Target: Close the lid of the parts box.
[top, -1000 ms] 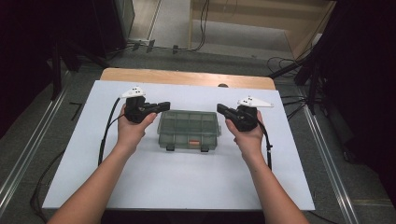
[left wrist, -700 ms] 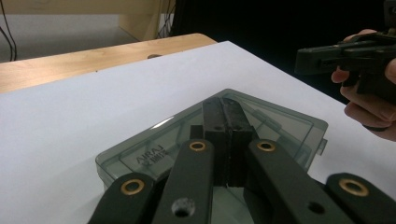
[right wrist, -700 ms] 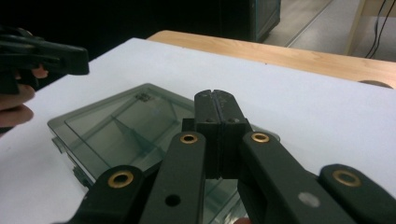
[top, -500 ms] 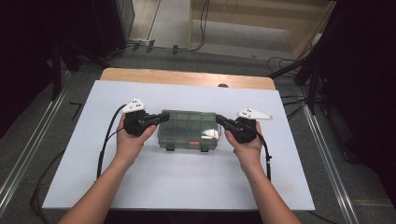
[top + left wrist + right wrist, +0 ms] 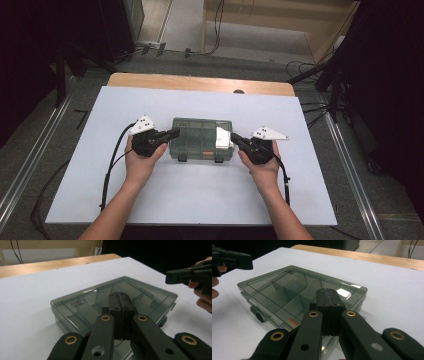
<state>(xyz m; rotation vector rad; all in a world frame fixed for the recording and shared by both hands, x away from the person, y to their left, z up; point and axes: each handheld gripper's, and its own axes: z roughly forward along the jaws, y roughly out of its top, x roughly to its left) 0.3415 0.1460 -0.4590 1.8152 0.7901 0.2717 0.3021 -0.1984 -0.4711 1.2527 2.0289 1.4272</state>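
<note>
1. High view: a smoky, see-through compartment box point(image 5: 201, 138) lies flat near the middle of the white bench point(image 5: 200, 210), lid down, with two dark latches on its near edge. The left gripper point(image 5: 173, 133) comes in at the box's left end and the right gripper point(image 5: 234, 138) at its right end, each carried in a hand point(image 5: 141, 161) that enters from the near side. Both tips sit right at the box's short edges; whether they touch it cannot be told from here. A cable trails from each gripper across the bench.

2. Left gripper view: the left gripper point(image 5: 119, 298) has its two black jaws pressed together with nothing between them, the tip poised over the lid of the box point(image 5: 85, 302) near one end. The right gripper point(image 5: 175, 277) shows at the upper right, beyond the far end of the box, with fingers point(image 5: 203, 297) of the other hand beside it.

3. Right gripper view: the right gripper point(image 5: 327, 295) is likewise closed on nothing, its tip above the lid of the box point(image 5: 279, 287), whose inner dividers show through. The left gripper point(image 5: 242, 261) juts in at the upper left past the box's far end.
</note>
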